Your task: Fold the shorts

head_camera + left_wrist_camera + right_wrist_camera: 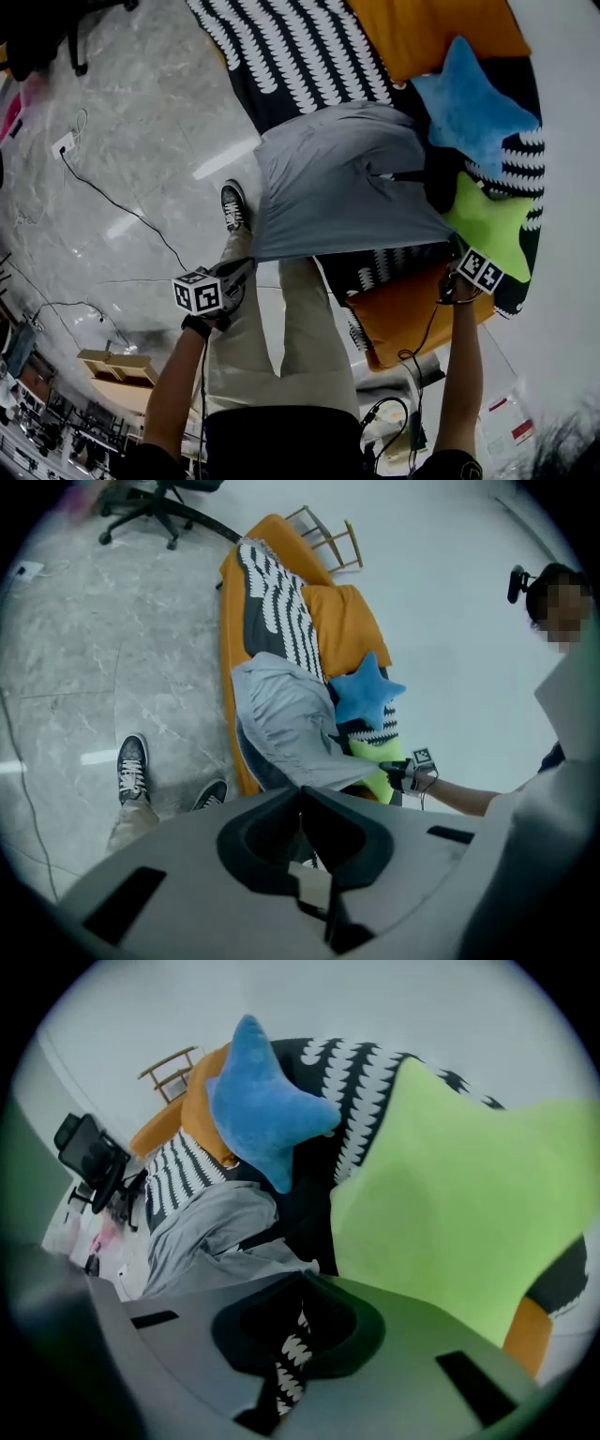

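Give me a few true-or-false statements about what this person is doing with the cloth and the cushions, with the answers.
1. The shorts are grey. True.
2. The left tool and the right tool are each shut on an edge of the shorts. True.
3. The blue star cushion is held in the right tool. False: it rests on the couch, beside the green star cushion.
4. The shorts lie neatly folded on the couch. False: they hang spread out between the two tools, lifted above the couch.
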`<state>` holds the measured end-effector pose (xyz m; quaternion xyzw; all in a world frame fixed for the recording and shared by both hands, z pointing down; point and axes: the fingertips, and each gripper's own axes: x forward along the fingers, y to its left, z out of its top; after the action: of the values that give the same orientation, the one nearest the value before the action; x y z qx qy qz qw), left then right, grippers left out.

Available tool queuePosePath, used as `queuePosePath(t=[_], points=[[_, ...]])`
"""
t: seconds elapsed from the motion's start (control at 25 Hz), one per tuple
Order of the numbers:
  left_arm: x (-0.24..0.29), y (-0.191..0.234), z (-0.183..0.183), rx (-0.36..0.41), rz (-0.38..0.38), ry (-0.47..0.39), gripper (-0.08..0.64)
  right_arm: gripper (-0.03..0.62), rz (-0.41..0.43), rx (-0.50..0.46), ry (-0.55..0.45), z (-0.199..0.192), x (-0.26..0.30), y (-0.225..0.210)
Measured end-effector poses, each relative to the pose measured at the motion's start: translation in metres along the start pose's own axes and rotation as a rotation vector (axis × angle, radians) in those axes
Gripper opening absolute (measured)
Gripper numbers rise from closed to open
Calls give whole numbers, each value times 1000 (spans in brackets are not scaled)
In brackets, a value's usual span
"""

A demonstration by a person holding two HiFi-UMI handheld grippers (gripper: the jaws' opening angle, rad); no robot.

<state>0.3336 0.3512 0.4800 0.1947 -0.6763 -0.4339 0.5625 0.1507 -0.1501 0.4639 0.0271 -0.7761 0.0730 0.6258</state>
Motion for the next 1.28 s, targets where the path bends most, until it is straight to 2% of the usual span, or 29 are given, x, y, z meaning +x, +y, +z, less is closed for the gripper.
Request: queuePosePath(t=[0.24, 0.68, 0.84, 0.96, 1.16, 1.2, 1.24, 1.28], points=[[-4, 13, 72, -33, 19, -117, 21, 17, -21, -147, -45, 75, 27, 57], [-6, 58, 199, -104, -2, -219, 23, 18, -70, -407, -49, 227, 100, 190], [3, 75, 235, -103, 9, -249, 23, 18, -89, -443, 0, 247, 130, 217], [12, 89, 253, -109, 31, -255, 23, 18, -110, -468, 0, 252, 147, 228], [23, 106, 273, -137, 47, -240, 25, 18, -105, -431, -7, 269, 167, 245], [23, 110, 277, -134, 67, -238, 31, 21, -91, -411, -7, 273, 171, 252], [22, 114, 280, -124, 87, -235, 95, 59, -65, -386, -11, 276, 174, 261], [21, 119, 282, -109, 104, -230, 214, 141, -28, -362, -18, 278, 177, 274]])
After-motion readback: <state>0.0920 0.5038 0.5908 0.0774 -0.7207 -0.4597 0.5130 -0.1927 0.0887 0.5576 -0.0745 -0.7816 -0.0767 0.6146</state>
